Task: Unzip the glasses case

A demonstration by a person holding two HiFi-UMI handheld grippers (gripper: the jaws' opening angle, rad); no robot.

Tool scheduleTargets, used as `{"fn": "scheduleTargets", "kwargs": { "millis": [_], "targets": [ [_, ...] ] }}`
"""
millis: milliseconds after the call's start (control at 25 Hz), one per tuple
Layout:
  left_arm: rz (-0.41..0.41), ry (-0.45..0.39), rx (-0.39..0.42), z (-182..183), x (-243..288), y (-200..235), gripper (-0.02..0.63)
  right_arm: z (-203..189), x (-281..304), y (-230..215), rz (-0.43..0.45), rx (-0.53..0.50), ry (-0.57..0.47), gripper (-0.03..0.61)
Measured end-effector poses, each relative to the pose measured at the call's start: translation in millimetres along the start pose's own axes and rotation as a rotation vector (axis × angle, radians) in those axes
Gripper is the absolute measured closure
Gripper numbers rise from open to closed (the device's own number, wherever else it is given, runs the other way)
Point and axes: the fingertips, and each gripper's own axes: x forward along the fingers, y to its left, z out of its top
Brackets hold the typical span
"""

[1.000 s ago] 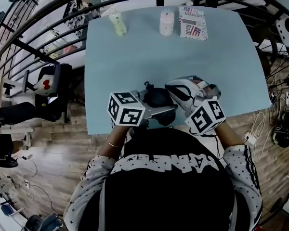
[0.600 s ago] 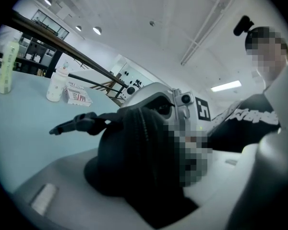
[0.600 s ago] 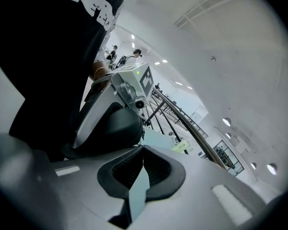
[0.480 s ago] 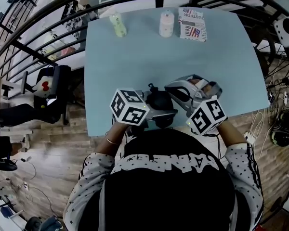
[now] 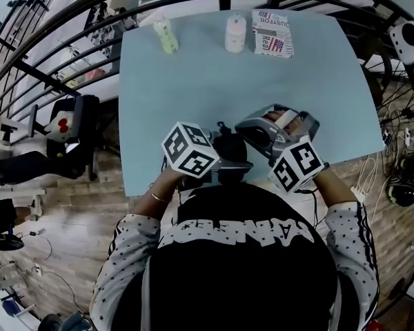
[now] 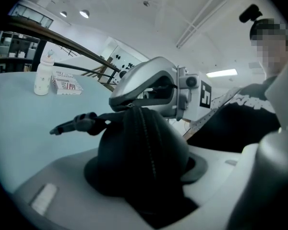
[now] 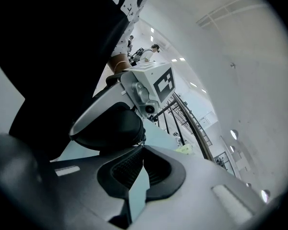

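A black glasses case (image 5: 228, 147) hangs over the table's near edge, gripped by my left gripper (image 5: 236, 160). In the left gripper view the case (image 6: 144, 147) fills the space between the jaws, its zipper running up the middle and a black strap (image 6: 79, 122) sticking out to the left. My right gripper (image 5: 244, 131) comes in from the right with its tip at the case's upper end. In the right gripper view its jaws (image 7: 143, 145) are closed, pinching a small zipper pull at the edge of the case (image 7: 110, 126).
On the far side of the light blue table (image 5: 193, 88) stand a green bottle (image 5: 166, 34), a white bottle (image 5: 235, 33) and a printed box (image 5: 274, 34). A black railing curves round the table. The person's body is just behind the near edge.
The left gripper has tilted and shifted slightly right and away from the body with the case. The right gripper has rolled in place at the case's end.
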Motion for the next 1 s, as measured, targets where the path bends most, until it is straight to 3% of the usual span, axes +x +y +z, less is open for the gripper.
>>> {"fn": "scheduleTargets", "kwargs": {
  "millis": [200, 600, 720, 880, 1000],
  "targets": [
    [-0.033, 0.066, 0.014, -7.3, 7.9, -5.1, 0.614, 3.0, -1.8, 3.9, 0.034, -0.067, 0.008, 0.568],
    [-0.041, 0.107, 0.009, -16.4, 17.0, -6.7, 0.614, 4.4, -0.7, 11.9, 0.048, -0.244, 0.079, 0.566],
    [-0.035, 0.088, 0.007, -15.7, 14.9, -4.6, 0.614, 4.6, 1.6, 8.8, 0.036, -0.197, 0.058, 0.560],
    [-0.015, 0.039, 0.011, -13.7, 10.8, -0.7, 0.614, 7.6, 5.5, -1.6, -0.021, -0.062, 0.000, 0.537],
    [0.002, -0.001, 0.016, -8.8, 10.5, 1.5, 0.614, 7.0, 5.3, -11.5, -0.073, 0.025, -0.033, 0.568]
  ]
}}
